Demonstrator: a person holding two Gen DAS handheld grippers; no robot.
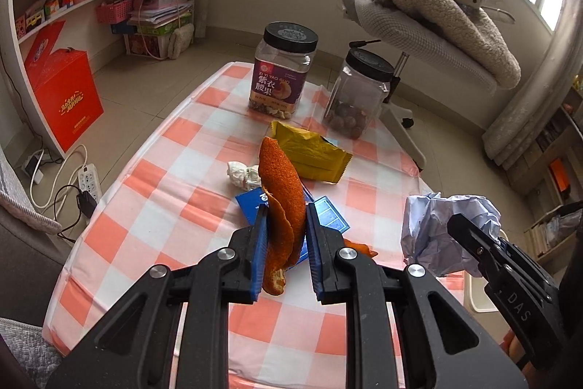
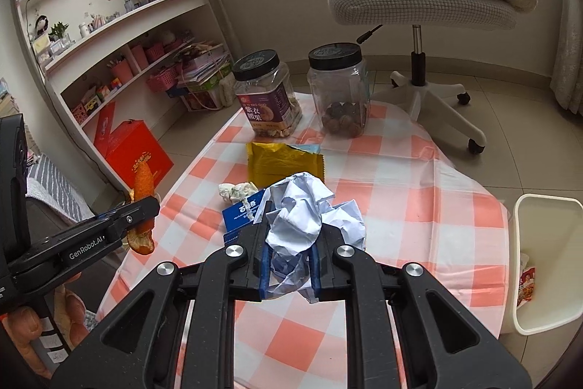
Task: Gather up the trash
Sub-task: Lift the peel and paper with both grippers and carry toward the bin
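My left gripper point(image 1: 285, 217) is shut on a long strip of orange peel point(image 1: 280, 185), held upright above the checked table; the peel also shows in the right wrist view point(image 2: 143, 177). My right gripper point(image 2: 289, 243) is shut on a crumpled ball of white paper point(image 2: 306, 210), also seen in the left wrist view point(image 1: 448, 225). On the table lie a yellow snack wrapper point(image 2: 280, 159), a small crumpled tissue point(image 2: 235, 190) and a blue card packet point(image 2: 242, 210). A white trash bin point(image 2: 546, 265) stands beside the table's right edge, with a wrapper inside.
Two black-lidded plastic jars, one purple-labelled point(image 2: 267, 97) and one with round nuts point(image 2: 340, 90), stand at the table's far end. An office chair point(image 2: 419, 6) with a blanket is behind. A red box point(image 2: 135, 152), shelves and a power strip point(image 1: 89, 181) are at the left.
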